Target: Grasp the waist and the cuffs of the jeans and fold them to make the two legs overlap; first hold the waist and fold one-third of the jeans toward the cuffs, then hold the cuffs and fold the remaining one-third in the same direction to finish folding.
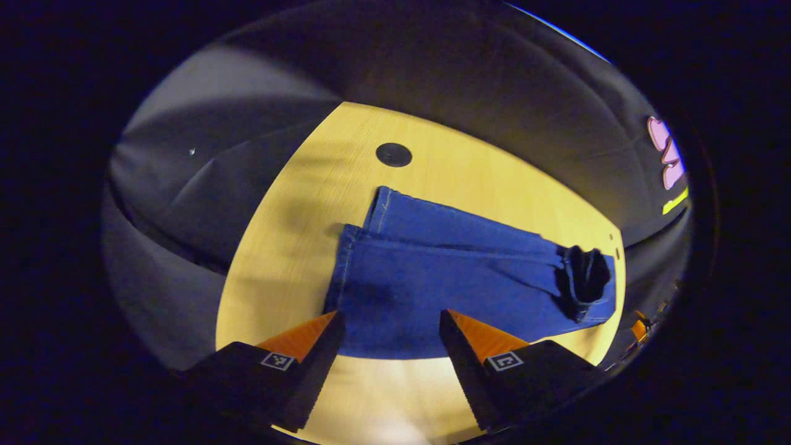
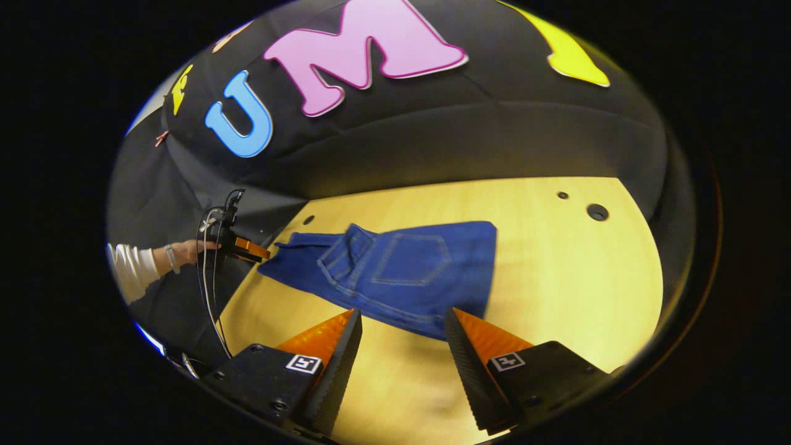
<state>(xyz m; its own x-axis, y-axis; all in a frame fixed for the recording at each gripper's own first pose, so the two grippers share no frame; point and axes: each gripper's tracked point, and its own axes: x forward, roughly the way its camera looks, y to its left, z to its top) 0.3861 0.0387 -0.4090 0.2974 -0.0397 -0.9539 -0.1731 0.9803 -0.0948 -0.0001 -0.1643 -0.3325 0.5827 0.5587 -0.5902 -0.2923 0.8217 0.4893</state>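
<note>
Both grippers hover open above jeans (image 1: 432,278).

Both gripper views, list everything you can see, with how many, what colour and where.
jeans: one pair, blue, lying on the table, legs overlapped, back pocket up in the right gripper view.
table: one, light wood, under the jeans.
round holes: a few, dark, in the tabletop.
cables: several, dark, hanging at the far gripper.
left gripper: open, above the jeans' near edge.
right gripper: open, above the jeans' near edge.
hand: one, white sleeve, holding the far gripper.
</note>
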